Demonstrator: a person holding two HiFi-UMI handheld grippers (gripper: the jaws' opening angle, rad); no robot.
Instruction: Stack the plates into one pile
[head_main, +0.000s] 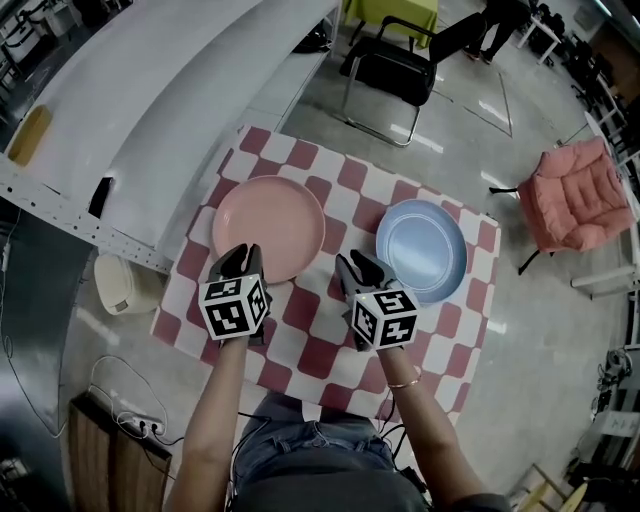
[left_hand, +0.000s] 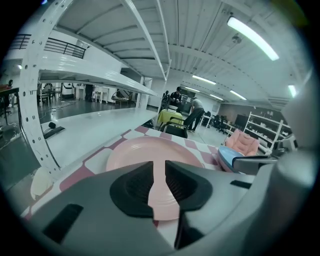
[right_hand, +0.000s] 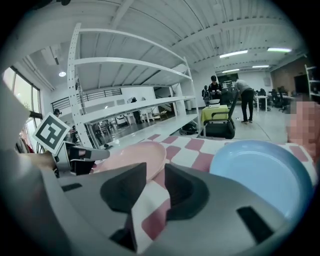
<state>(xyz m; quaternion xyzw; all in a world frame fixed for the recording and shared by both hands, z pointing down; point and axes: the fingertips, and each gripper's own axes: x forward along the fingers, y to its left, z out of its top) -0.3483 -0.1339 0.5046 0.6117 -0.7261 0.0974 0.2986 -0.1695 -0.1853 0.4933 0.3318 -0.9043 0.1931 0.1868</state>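
Two plates lay apart on the tabletop (head_main: 305, 325), which was covered by a red-and-white checked cloth. The pink plate (head_main: 268, 228) was toward the left and the blue plate (head_main: 421, 249) toward the right, and neither rested on the other. The left gripper (head_main: 243, 258) hung over the near rim of the pink plate. In the left gripper view its fingers (left_hand: 135, 187) stood a narrow way apart, with the plate's surface showing through the gap and nothing pressed between them. The right gripper (head_main: 357, 265) sat over the cloth between the two plates, just beside the blue plate's near-left rim. Its fingers (right_hand: 185, 192) were apart as well, with only checked cloth visible in the gap. Beyond the tabletop a black chair (head_main: 390, 65) stood on the floor.
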